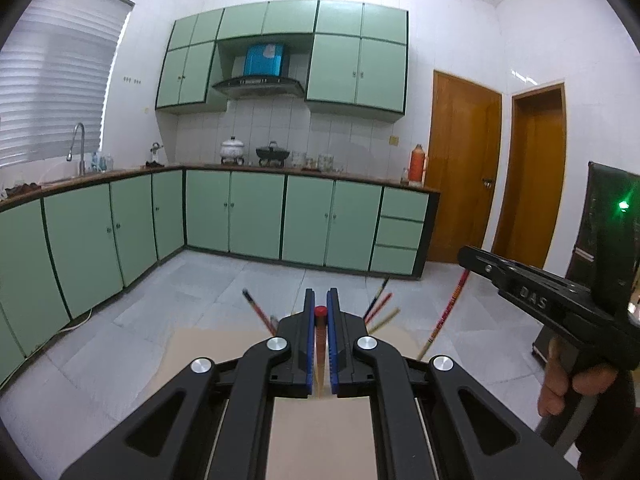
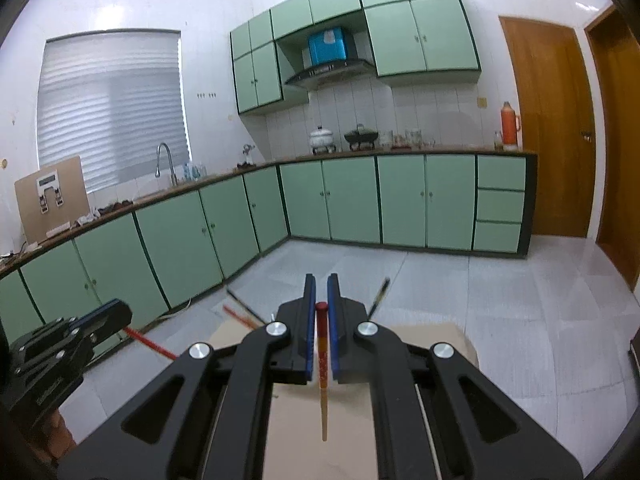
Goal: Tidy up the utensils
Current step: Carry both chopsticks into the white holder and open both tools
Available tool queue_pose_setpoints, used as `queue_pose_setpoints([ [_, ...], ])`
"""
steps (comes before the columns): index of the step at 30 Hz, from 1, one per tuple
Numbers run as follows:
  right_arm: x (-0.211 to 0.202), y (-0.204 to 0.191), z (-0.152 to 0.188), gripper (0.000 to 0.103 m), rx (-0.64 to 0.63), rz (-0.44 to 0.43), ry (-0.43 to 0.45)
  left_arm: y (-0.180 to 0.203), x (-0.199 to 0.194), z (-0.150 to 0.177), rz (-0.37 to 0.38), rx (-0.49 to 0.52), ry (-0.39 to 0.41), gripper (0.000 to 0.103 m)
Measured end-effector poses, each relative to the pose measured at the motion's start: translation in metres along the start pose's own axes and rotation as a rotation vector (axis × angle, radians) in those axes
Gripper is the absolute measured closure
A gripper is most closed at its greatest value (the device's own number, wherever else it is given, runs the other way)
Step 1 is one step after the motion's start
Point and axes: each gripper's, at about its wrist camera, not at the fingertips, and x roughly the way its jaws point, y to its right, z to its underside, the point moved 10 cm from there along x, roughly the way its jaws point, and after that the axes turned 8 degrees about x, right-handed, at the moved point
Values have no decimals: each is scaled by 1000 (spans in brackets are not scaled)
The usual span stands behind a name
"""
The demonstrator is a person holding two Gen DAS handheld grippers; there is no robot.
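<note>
Both tools were raised over the table, each clamped on one red-tipped chopstick.

The beige table [image 2: 452, 340] lay below and ahead of both tools, a loose fan of other chopsticks [image 1: 380, 308] poking up past its far edge. The left tool [image 1: 321, 312] had its blue pads closed on a chopstick [image 1: 320, 334] whose long axis ran along the fingers, red cap at the tips, shaft trailing back toward the camera. The right tool [image 2: 321, 300] gripped a second chopstick [image 2: 322, 360] the same way, its pale end hanging free above the table. The right tool sat beside and right of the left one, neither plainly nearer the fan. Judging by this, each stick would need swinging tip-first toward that fan.
</note>
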Motion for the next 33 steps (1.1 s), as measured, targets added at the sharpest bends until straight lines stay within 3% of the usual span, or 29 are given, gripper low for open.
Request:
queue_pose_setpoints([
  [10, 30, -12, -73, 98, -28, -7, 99, -12, 15, -57, -8, 15, 84, 98],
  [17, 74, 1, -98, 98, -29, 19, 131, -19, 62, -64, -10, 22, 29, 98],
  [23, 121, 17, -80, 98, -13, 34, 83, -31, 106, -48, -16, 11, -41, 98],
  [29, 155, 23, -39, 98, -16, 40, -15, -36, 149, -25, -13, -2, -95, 98],
  [33, 154, 25, -24, 88, -23, 49, -36, -39, 169, -11, -7, -3, -132, 96],
])
